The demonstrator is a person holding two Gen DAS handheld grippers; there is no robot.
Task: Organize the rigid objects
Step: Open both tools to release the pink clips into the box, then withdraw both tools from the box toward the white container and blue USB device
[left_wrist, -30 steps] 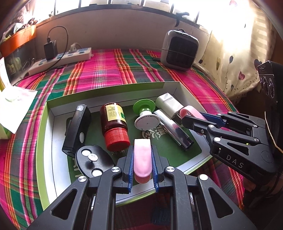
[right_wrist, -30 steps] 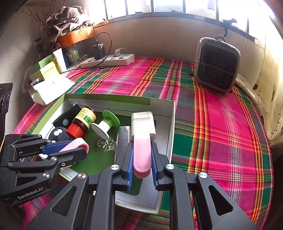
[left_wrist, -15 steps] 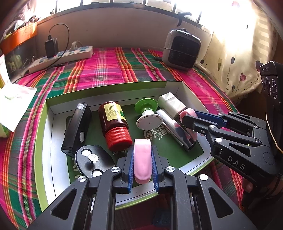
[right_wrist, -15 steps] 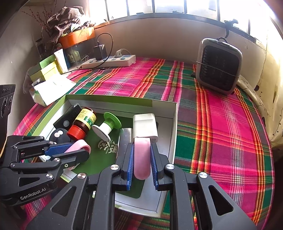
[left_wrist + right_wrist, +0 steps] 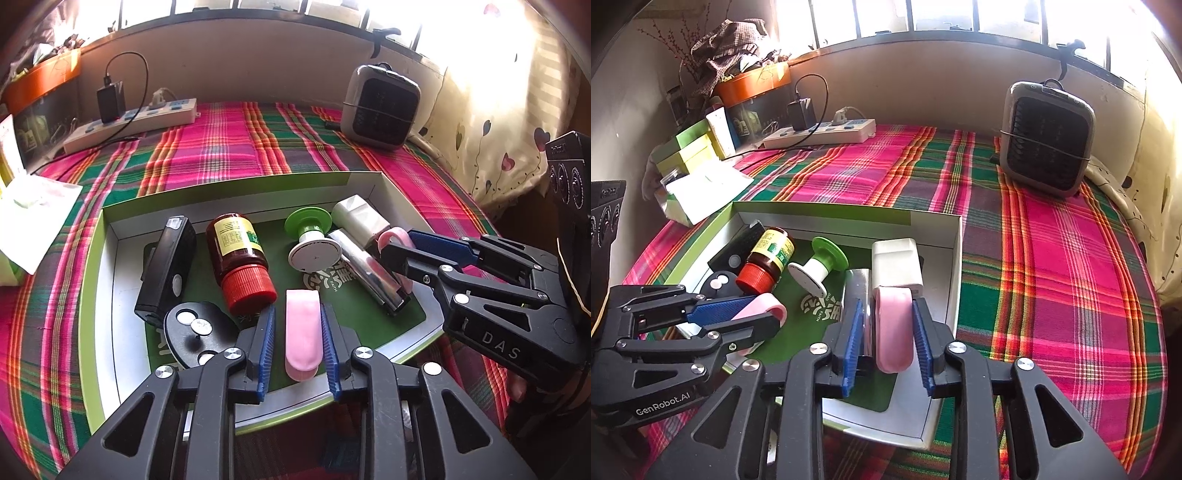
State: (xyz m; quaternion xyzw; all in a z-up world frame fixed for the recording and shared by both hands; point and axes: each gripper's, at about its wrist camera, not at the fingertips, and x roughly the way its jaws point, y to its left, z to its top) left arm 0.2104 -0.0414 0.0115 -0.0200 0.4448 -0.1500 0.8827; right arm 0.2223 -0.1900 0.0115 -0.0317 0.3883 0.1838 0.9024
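Note:
A shallow green-and-white box (image 5: 94,295) (image 5: 955,258) on the plaid cloth holds a black device (image 5: 166,266), a brown bottle with a red cap (image 5: 240,258) (image 5: 766,260), a green-and-white spool (image 5: 312,240) (image 5: 820,267), a silver tube (image 5: 369,273), a white block (image 5: 360,219) (image 5: 895,264) and a black key fob (image 5: 195,330). My left gripper (image 5: 299,343) (image 5: 746,312) hangs over the box's near edge, jaws slightly parted, nothing between them but its pink pad. My right gripper (image 5: 886,339) (image 5: 400,245) is open over the silver tube and white block.
A grey heater (image 5: 380,107) (image 5: 1047,142) stands at the back right. A white power strip (image 5: 129,125) (image 5: 820,133) with a black charger lies at the back left. Paper and boxes (image 5: 698,173) sit at the left edge.
Both grippers' jaws have opened a little. The right gripper has pulled back from the white block, and both cameras have shifted slightly.

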